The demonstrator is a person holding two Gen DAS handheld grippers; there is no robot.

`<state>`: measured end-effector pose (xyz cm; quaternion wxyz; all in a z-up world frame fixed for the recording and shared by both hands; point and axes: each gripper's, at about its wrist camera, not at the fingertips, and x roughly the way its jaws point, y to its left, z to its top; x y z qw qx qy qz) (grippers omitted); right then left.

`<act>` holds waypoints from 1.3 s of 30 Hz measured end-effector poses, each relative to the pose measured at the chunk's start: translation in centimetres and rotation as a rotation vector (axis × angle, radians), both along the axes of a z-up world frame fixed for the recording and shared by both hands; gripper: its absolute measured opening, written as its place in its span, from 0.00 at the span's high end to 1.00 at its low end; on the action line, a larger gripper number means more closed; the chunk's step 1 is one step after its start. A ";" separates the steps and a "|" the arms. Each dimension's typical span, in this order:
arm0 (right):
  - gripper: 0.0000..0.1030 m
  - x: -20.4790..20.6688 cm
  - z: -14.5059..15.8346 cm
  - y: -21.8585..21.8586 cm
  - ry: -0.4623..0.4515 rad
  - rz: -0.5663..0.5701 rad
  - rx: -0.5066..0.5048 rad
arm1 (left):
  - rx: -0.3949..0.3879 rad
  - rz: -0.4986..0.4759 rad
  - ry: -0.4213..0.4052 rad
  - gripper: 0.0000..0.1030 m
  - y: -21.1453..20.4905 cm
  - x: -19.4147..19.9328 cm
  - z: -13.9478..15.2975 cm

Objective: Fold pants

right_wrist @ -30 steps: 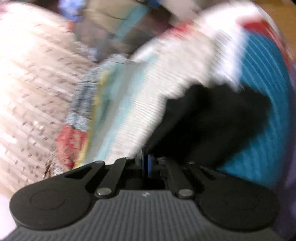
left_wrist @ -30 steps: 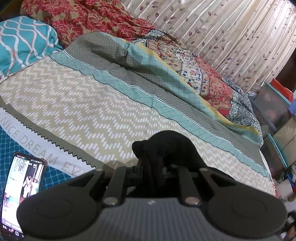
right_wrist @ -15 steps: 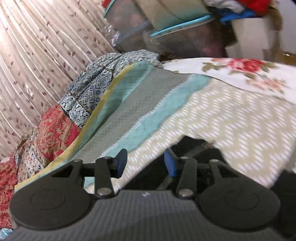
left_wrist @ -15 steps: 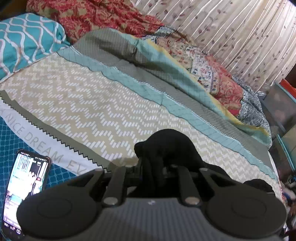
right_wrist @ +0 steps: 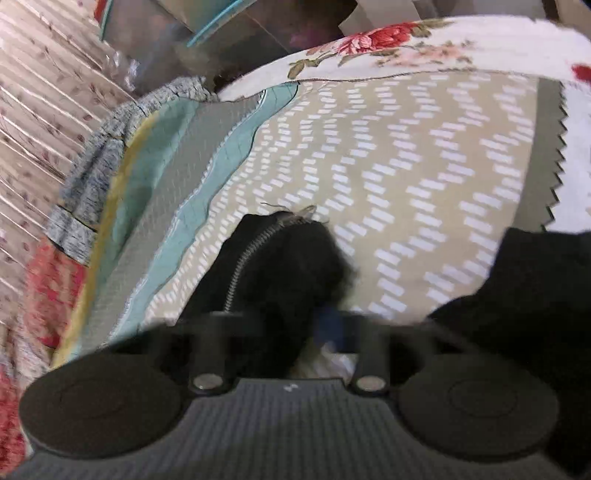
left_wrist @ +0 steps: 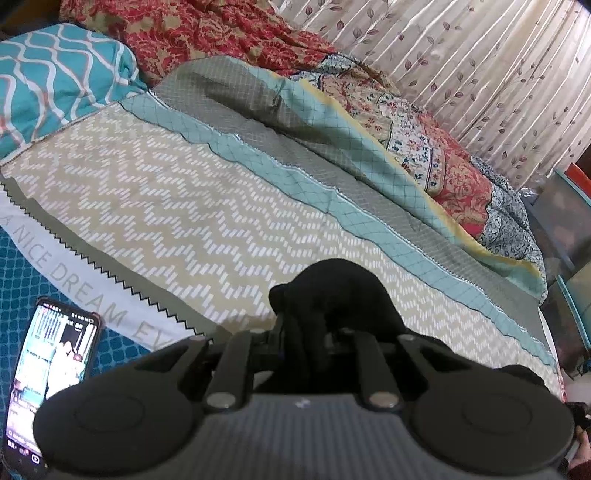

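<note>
The black pants (left_wrist: pixel 340 291) bunch up between the fingers of my left gripper (left_wrist: pixel 299 332), which is shut on the fabric above the patterned bedspread (left_wrist: pixel 184 206). In the right wrist view a black pant end with a grey stitched seam (right_wrist: pixel 280 266) lies between the fingers of my right gripper (right_wrist: pixel 280 325). That view is blurred; one blue pad (right_wrist: pixel 328 325) shows beside the cloth, and I cannot tell if the jaws are closed on it. More black fabric (right_wrist: pixel 535 295) lies at the right.
A lit phone (left_wrist: pixel 51 380) lies on the bed at the lower left. A teal pillow (left_wrist: pixel 55 81) and rumpled red and floral quilts (left_wrist: pixel 424 140) line the far side. Curtains (left_wrist: pixel 480 55) hang behind. Bins (right_wrist: pixel 221 33) stand past the bed's foot.
The left gripper keeps its hold and has barely moved. The right gripper, open half a second ago, has moved onto the seamed pant end, and fabric now sits between its fingers.
</note>
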<state>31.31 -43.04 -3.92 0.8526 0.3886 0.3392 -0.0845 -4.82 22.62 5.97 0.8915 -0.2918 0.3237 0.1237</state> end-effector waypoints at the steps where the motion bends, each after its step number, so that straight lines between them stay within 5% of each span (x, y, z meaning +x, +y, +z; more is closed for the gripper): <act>1: 0.94 -0.3 0.4 0.0 -0.016 -0.015 0.019 | 0.005 0.001 -0.006 0.88 -0.1 -0.1 0.3; 10: 0.95 -8.6 12.6 -4.4 -0.443 -0.134 0.036 | -0.026 0.020 -0.076 0.88 0.7 -0.2 1.5; 16: 0.95 -6.7 16.2 -3.4 -0.453 -0.094 -0.064 | -0.003 0.000 -0.111 0.88 1.2 3.0 2.3; 23: 0.94 3.0 14.6 -0.5 -0.345 -0.097 -0.140 | 0.002 0.024 -0.067 0.87 3.0 13.1 2.1; 26: 0.77 10.1 13.7 2.9 -0.277 -0.041 -0.229 | 0.074 0.088 0.019 0.57 3.4 19.2 0.6; 27: 0.61 11.5 13.1 4.0 -0.239 -0.017 -0.263 | 0.101 0.110 0.087 0.56 3.3 20.9 -0.4; 29: 0.60 11.9 11.4 5.7 -0.192 -0.045 -0.264 | 0.104 0.104 0.163 0.56 3.1 21.9 -2.2; 32: 0.61 9.8 8.7 6.1 -0.227 0.059 -0.196 | 0.091 0.053 0.145 0.55 2.8 19.7 -3.7; 35: 0.61 7.3 6.3 5.1 -0.204 0.132 -0.226 | 0.084 0.016 0.125 0.43 2.9 15.9 -4.0; 39: 0.60 3.1 4.0 2.7 -0.177 0.128 -0.115 | 0.025 -0.001 0.086 0.27 2.9 9.7 -3.0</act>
